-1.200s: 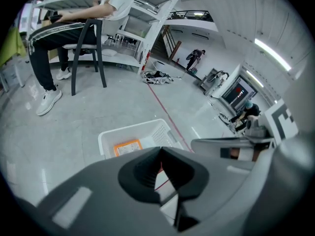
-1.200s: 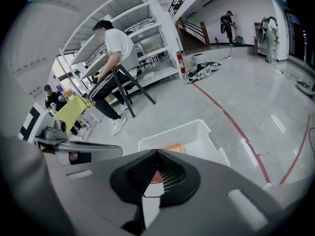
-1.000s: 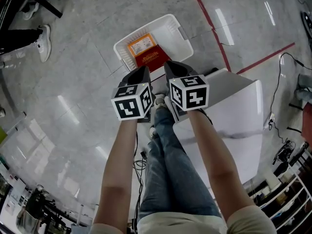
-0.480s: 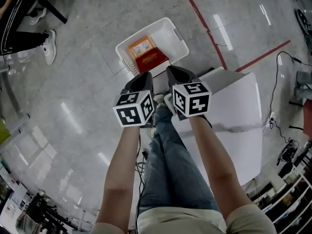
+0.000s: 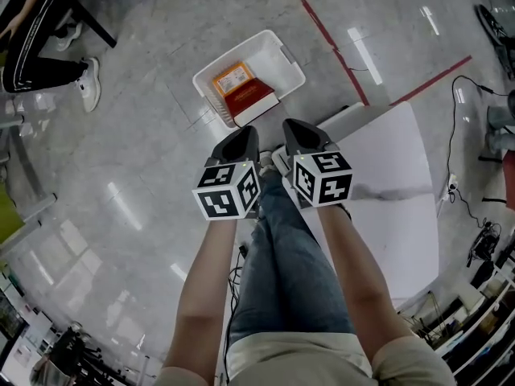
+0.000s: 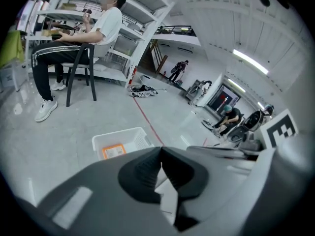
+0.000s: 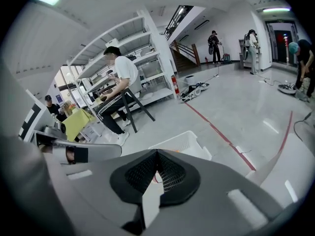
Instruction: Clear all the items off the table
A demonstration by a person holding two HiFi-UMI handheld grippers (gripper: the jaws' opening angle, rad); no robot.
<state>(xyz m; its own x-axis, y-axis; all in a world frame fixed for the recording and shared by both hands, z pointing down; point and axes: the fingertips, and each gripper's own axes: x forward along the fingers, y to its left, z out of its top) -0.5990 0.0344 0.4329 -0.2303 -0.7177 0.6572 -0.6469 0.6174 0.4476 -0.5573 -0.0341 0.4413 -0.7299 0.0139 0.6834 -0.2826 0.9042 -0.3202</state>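
Note:
A white basket [image 5: 278, 61] stands on the floor beyond the table, holding an orange packet [image 5: 232, 78] and a red packet [image 5: 249, 95]. The white table [image 5: 394, 175] shows a bare top at the right. My left gripper [image 5: 244, 133] and right gripper [image 5: 293, 128] hang side by side in the air, short of the basket, over the table's near-left corner and my legs. Both are shut with nothing between the jaws. In the left gripper view the left gripper [image 6: 160, 149] points over the basket [image 6: 129, 137]. The right gripper [image 7: 157, 152] has the basket [image 7: 189, 141] just past its tips.
A person sits on a chair [image 6: 81, 65] by white shelves [image 6: 140, 14] at the far left, their leg and shoe [image 5: 87, 83] in the head view. Red floor tape [image 5: 322, 30] runs past the basket. Cables [image 5: 460, 111] lie right of the table. Other people stand further back.
Both grippers have risen and drawn back from the basket towards me, staying shut and side by side. The basket now lies further ahead of their tips.

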